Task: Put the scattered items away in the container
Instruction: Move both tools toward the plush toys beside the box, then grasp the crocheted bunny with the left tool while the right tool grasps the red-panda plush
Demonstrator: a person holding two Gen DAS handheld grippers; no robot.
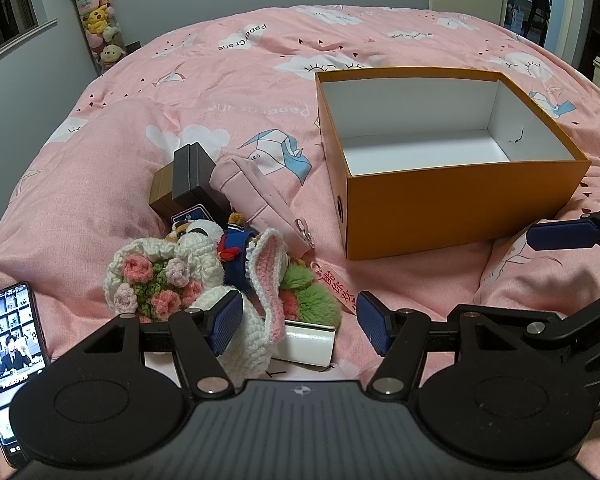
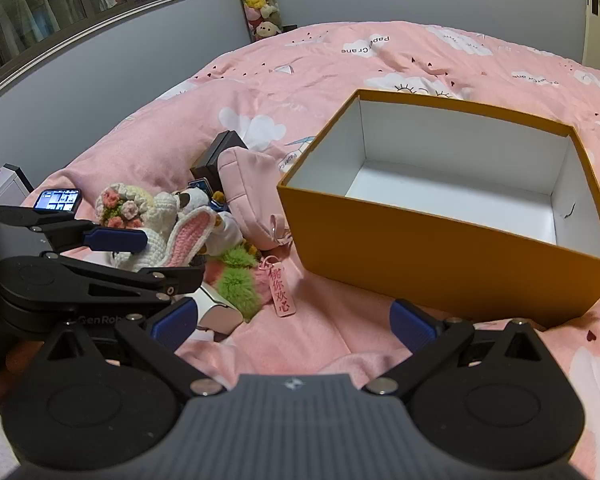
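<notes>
Both my claws, left [image 1: 300, 326] and right [image 2: 292, 320], hang released. The box [image 1: 460, 216] at 1 o'clock sits bare. I'd pinch the bunny [image 1: 204, 264] by its body, not its ear.

From my feed, the orange box [image 1: 460, 208] looked like matt cardboard, its inner walls plain white paper. Left of the box, the crocheted rabbit [image 1: 204, 280] was coarse knitted yarn, and the pink pouch [image 1: 256, 196] beside it looked like smooth stitched cloth with a shiny metal clasp. The green pompom [image 2: 236, 280] near the box's front corner was fluffy fur. The black case [image 1: 194, 178] seemed matt and leathery. The bedspread [image 1: 228, 80] under the box was soft printed cotton. My left gripper [image 1: 300, 320] showed ribbed blue rubbery pads [image 1: 228, 320] on matt black plastic.
</notes>
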